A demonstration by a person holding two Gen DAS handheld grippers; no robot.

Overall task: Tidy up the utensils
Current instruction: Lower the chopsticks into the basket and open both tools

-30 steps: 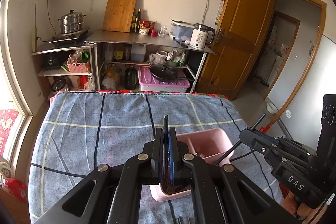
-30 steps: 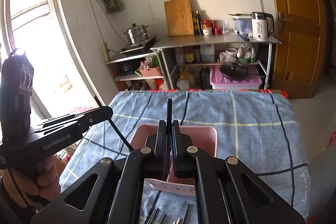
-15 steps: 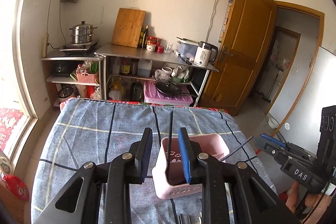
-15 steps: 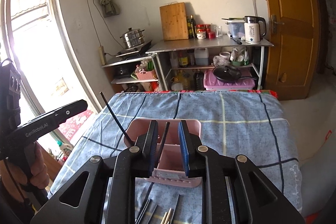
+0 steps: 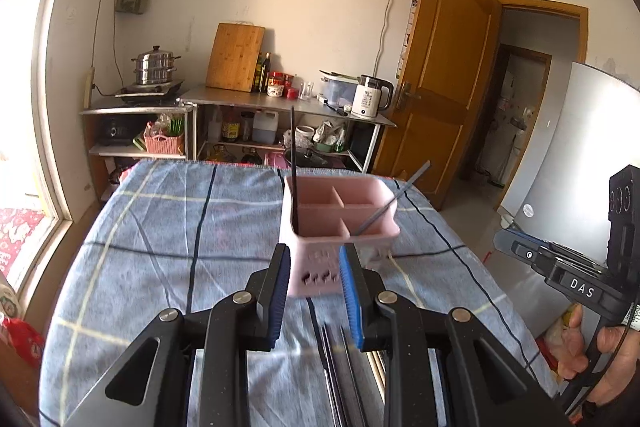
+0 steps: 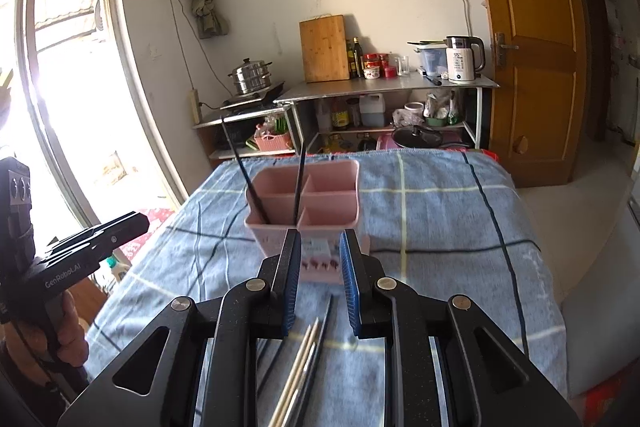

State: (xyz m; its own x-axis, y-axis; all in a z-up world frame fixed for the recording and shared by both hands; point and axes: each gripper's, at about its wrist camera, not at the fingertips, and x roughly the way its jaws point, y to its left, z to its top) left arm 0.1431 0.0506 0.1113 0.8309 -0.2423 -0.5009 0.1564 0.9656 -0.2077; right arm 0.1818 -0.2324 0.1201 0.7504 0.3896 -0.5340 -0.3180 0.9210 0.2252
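I have both tongs standing open and empty. The left tongs [image 5: 315,291] sit low in the centre of their frame, and the right tongs [image 6: 320,279] sit the same way in theirs, each aimed at the pink organizer [image 5: 340,227] in mid-frame on the blue checked table [image 5: 160,227].

Two dark chopsticks are in the organizer. In the right wrist view, one chopstick [image 6: 298,183] stands near the central divider and a second chopstick [image 6: 244,171] leans toward the upper left; both appear to share the near-left compartment, where the walls prop them upright. I judge that keeping like with like is the reason for that compartment.

The loose utensils [image 6: 304,359] lie on the cloth at the bottom centre, just under the right tongs: pale wooden sticks beside dark ones. I reckon my tongs are spread ready to pick up the next piece there.
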